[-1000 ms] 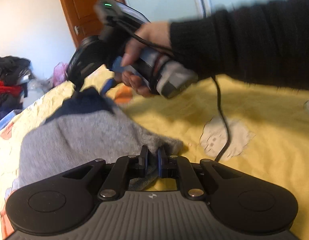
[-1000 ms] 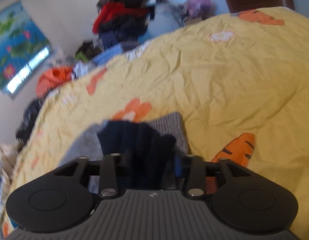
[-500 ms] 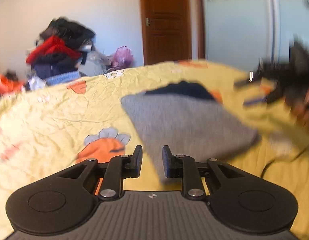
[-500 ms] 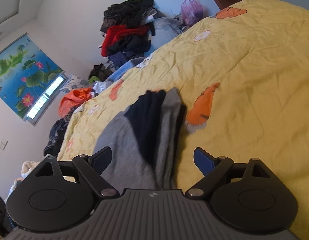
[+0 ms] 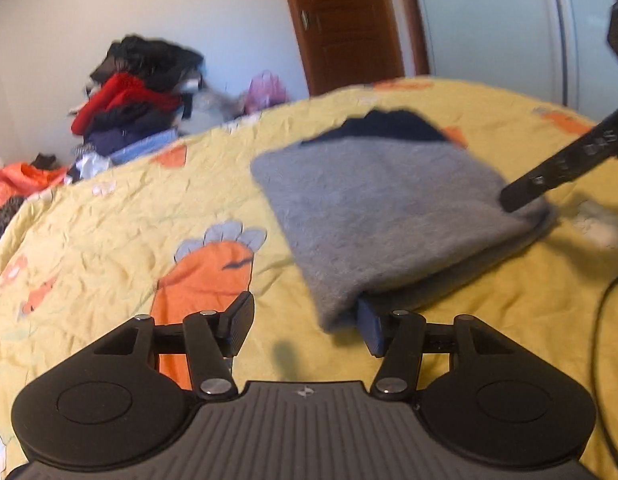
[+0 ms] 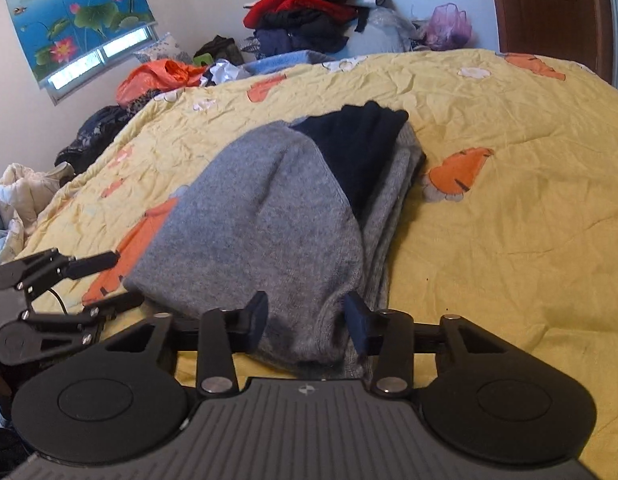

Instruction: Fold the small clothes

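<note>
Currently the right gripper (image 6: 305, 322) has just been closing, its jaws straddling the near corner of the grey sweater (image 6: 261, 224) at lower centre without clamping it. The left gripper (image 5: 305, 326) has just been opening, empty, at the sweater's near edge. Risk: a shallow bite catches only the top layer, undoing the fold on the yellow bedspread (image 6: 509, 240).

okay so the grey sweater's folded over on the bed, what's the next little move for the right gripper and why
Probably close the right gripper on the grey sweater: its jaws have just been closing, the near folded edge bunches between them, and the pads do not look clamped yet.
</note>
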Motion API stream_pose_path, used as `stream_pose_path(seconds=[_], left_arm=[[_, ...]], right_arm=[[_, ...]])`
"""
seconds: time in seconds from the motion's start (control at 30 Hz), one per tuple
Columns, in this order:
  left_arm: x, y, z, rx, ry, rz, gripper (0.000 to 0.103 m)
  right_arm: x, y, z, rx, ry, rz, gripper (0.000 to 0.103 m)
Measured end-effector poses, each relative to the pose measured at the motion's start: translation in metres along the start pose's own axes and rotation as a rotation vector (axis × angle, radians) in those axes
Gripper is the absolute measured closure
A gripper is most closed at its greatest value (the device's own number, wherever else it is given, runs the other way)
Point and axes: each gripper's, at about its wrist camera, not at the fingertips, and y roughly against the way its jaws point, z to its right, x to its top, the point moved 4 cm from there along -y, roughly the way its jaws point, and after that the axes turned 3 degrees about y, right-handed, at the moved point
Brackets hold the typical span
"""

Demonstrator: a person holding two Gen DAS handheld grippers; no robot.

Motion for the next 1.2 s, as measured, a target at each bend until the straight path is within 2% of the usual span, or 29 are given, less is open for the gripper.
stream_pose_path(seconds=[0.1, 0.13, 0.17, 0.2, 0.23, 0.3, 0.37, 0.43, 0.5, 0.57, 0.6, 0.63, 0.67, 0.7, 0.73, 0.8, 0.83, 0.9, 0.97, 1.0, 1.07, 1.13, 1.17, 1.2], left_arm=[[0.001, -0.003, 0.005, -0.012, -0.015, 0.001, 0.048], [0.002, -0.003, 0.006, -0.009, -0.026, 0.01, 0.049], [0.002, -0.007, 0.007, 0.005, -0.033, 0.017, 0.055], [0.003, -0.011, 0.008, 0.013, -0.041, 0.011, 0.078], [0.004, -0.013, 0.006, 0.007, -0.041, 0.0, 0.096], [0.009, -0.007, -0.002, 0.002, -0.014, 0.027, 0.096], [0.009, -0.001, -0.008, 0.002, -0.035, 0.041, 0.097], [0.001, -0.007, -0.009, -0.007, -0.046, -0.006, 0.097], [-0.006, -0.013, -0.005, 0.005, -0.071, -0.03, 0.097], [-0.004, -0.004, -0.005, -0.044, -0.071, -0.029, 0.095], [-0.002, 0.003, -0.009, -0.1, -0.057, -0.029, 0.087], [-0.001, 0.01, -0.015, -0.174, -0.044, -0.033, 0.069], [0.0, 0.017, -0.022, -0.243, -0.031, -0.034, 0.055], [0.003, 0.023, -0.032, -0.28, -0.001, -0.019, 0.024], [0.009, 0.029, -0.044, -0.288, 0.046, 0.019, 0.007], [0.028, 0.027, -0.068, -0.306, 0.174, 0.082, 0.006], [0.04, 0.017, -0.081, -0.312, 0.265, 0.081, 0.006], [0.059, -0.018, -0.102, -0.36, 0.471, 0.034, 0.006], [0.072, -0.064, -0.109, -0.393, 0.62, -0.066, 0.007], [0.075, -0.084, -0.108, -0.416, 0.663, -0.118, 0.008], [0.083, -0.119, -0.097, -0.504, 0.688, -0.21, 0.022], [0.089, -0.146, -0.087, -0.527, 0.691, -0.294, 0.025], [0.091, -0.157, -0.083, -0.531, 0.692, -0.313, 0.027], [0.094, -0.163, -0.081, -0.531, 0.694, -0.296, 0.034]], right_arm=[[-0.004, -0.003, -0.001, 0.001, 0.0, -0.02, 0.061], [-0.005, -0.005, -0.001, 0.006, 0.004, -0.03, 0.067], [-0.006, -0.007, -0.001, 0.003, 0.009, -0.043, 0.073], [-0.005, -0.008, 0.002, -0.012, 0.012, -0.05, 0.09], [-0.004, -0.007, 0.005, -0.008, -0.003, -0.056, 0.092], [0.002, 0.004, 0.008, 0.008, -0.02, -0.044, 0.094], [0.0, 0.009, 0.012, -0.014, -0.027, -0.056, 0.095], [-0.012, 0.001, 0.02, -0.011, -0.041, -0.084, 0.095], [-0.013, 0.003, 0.019, 0.045, -0.078, -0.064, 0.094], [-0.011, 0.006, 0.017, 0.075, -0.101, -0.061, 0.081], [-0.008, 0.009, 0.019, 0.103, -0.124, -0.054, 0.062], [-0.004, 0.013, 0.023, 0.131, -0.15, -0.029, 0.04], [0.002, 0.019, 0.029, 0.14, -0.175, 0.015, 0.032], [0.01, 0.023, 0.036, 0.143, -0.203, 0.058, 0.023], [0.018, 0.024, 0.045, 0.155, -0.241, 0.089, 0.021], [0.036, 0.016, 0.069, 0.189, -0.336, 0.14, 0.02], [0.045, 0.006, 0.081, 0.197, -0.387, 0.155, 0.019], [0.06, -0.018, 0.101, 0.202, -0.497, 0.159, 0.018], [0.071, -0.044, 0.108, 0.238, -0.559, 0.138, 0.019], [0.077, -0.055, 0.108, 0.237, -0.566, 0.123, 0.019], [0.084, -0.076, 0.103, 0.192, -0.521, 0.065, 0.019], [0.087, -0.088, 0.092, 0.146, -0.452, 0.03, 0.018], [0.088, -0.09, 0.088, 0.148, -0.42, 0.037, 0.016], [0.087, -0.092, 0.085, 0.152, -0.406, 0.048, 0.014]])
